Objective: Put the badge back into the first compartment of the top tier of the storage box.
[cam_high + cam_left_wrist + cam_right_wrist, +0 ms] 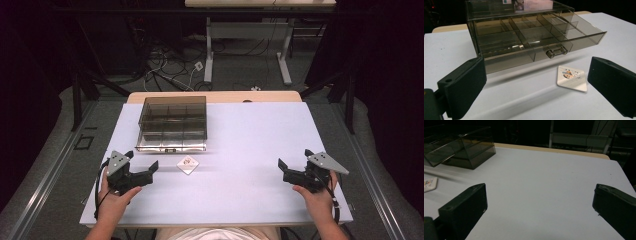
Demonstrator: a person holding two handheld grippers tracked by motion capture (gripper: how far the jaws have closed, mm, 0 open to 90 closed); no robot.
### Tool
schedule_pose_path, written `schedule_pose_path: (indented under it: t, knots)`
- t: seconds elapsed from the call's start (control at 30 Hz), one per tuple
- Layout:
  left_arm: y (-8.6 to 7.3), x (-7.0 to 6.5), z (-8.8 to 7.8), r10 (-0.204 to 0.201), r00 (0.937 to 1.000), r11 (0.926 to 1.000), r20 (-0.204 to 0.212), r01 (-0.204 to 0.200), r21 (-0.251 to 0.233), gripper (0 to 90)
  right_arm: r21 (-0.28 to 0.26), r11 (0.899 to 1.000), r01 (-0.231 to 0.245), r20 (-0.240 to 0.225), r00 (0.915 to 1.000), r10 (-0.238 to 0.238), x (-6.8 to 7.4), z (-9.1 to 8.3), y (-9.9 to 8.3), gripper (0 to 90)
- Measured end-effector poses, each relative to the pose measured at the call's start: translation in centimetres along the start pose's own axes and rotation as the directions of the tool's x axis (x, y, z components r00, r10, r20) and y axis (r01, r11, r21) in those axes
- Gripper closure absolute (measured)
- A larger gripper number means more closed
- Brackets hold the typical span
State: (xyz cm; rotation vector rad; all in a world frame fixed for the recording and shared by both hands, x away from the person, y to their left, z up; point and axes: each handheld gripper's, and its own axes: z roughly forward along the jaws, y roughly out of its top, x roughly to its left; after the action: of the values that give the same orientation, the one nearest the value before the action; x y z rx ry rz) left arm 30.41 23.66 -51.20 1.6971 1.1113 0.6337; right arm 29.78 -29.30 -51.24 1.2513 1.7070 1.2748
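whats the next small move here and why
Probably ease the left gripper forward and down onto the small white card. Its jaws are open and empty, the card lies flat on the table just ahead of them, and the smoky plastic drawer already stands pulled open behind it. The right gripper is open and farther off.

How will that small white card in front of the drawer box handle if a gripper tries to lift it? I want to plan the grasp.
The card lies flat on the table and looks thin, so the jaws probably cannot get under an edge; it may slide rather than lift. It looks light, perhaps glossy, so likely slippery. Being flat, it should not roll or tip.
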Motion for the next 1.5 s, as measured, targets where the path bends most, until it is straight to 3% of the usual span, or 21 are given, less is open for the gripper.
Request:
schedule_pose_path:
  t: [0.13, 0.4, 0.5, 0.73, 1.0, 1.27, 1.5]
  knots:
    - [0.0, -0.1, 0.1, 0.017, 0.9999, 0.9998, -0.002, -0.017, 0.012, 2.8, 0.012, 1.000, 0.002, 0.008, 1.0000, -0.002, 0.3, 0.1, -0.1, 0.0]
    - [0.0, -0.3, 0.3, 0.007, 1.0000, 0.9997, -0.003, -0.007, 0.025, 3.4, 0.009, 1.000, 0.004, 0.001, 1.0000, -0.004, 0.4, 0.2, -0.2, 0.0]
    - [0.0, -0.4, 0.5, 0.009, 1.0000, 0.9993, 0.004, -0.009, 0.036, 3.4, 0.024, 1.000, -0.011, -0.021, 0.9997, 0.011, 0.4, 0.3, -0.2, 0.0]
    - [-0.1, -1.0, 1.4, 0.033, 0.9993, 0.9973, 0.020, -0.034, 0.065, 5.1, 0.009, 1.000, 0.030, -0.033, 0.9990, -0.030, 0.6, 0.7, -0.4, 0.0]
    - [-0.3, -1.5, 2.4, 0.037, 0.9988, 0.9942, 0.033, -0.040, 0.100, 5.6, 0.041, 0.997, 0.072, -0.039, 0.9967, -0.071, 0.6, 1.2, -0.5, 0.0]
    - [-0.5, -1.9, 3.1, 0.046, 0.9981, 0.9917, 0.040, -0.051, 0.118, 5.6, 0.065, 0.997, 0.051, 0.004, 0.9987, -0.051, 0.3, 1.5, -0.6, 0.0]
    - [-0.7, -2.1, 4.0, 0.023, 0.9984, 0.9904, 0.051, -0.030, 0.135, 5.6, 0.079, 0.997, 0.025, 0.034, 0.9990, -0.028, -0.2, 1.8, -0.8, 0.0]
